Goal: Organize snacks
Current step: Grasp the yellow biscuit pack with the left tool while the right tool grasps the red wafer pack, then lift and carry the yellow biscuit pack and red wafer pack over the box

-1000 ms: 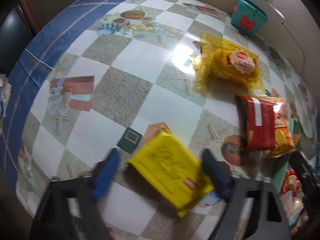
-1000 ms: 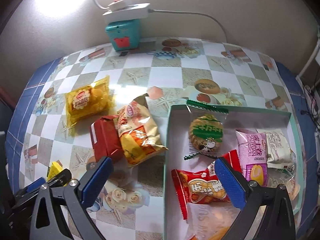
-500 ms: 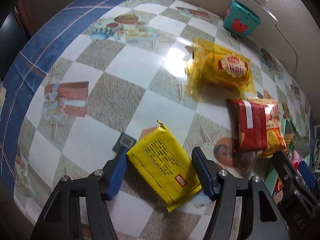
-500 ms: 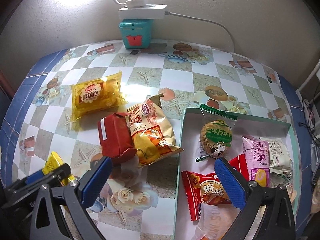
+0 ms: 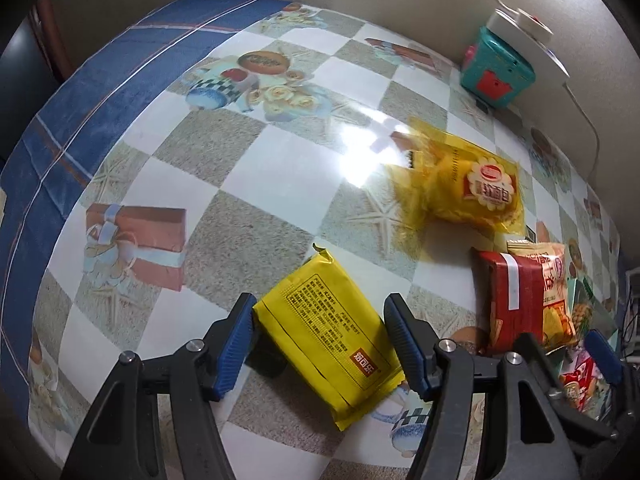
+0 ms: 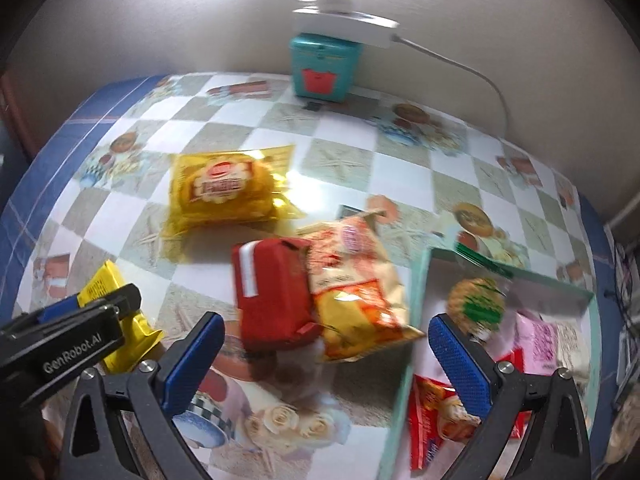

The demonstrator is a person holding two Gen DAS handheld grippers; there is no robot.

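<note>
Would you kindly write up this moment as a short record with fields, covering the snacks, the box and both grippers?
surface: checked tablecloth
left gripper: jaws closed on the yellow packet, one pad on each long side
right gripper: jaws open, empty, above the cloth near the red pack
loose snacks: red pack, chip bag beside it, clear yellow bun bag
box: teal-rimmed, already holds several snacks
back wall: teal toy box under a white power strip
</note>
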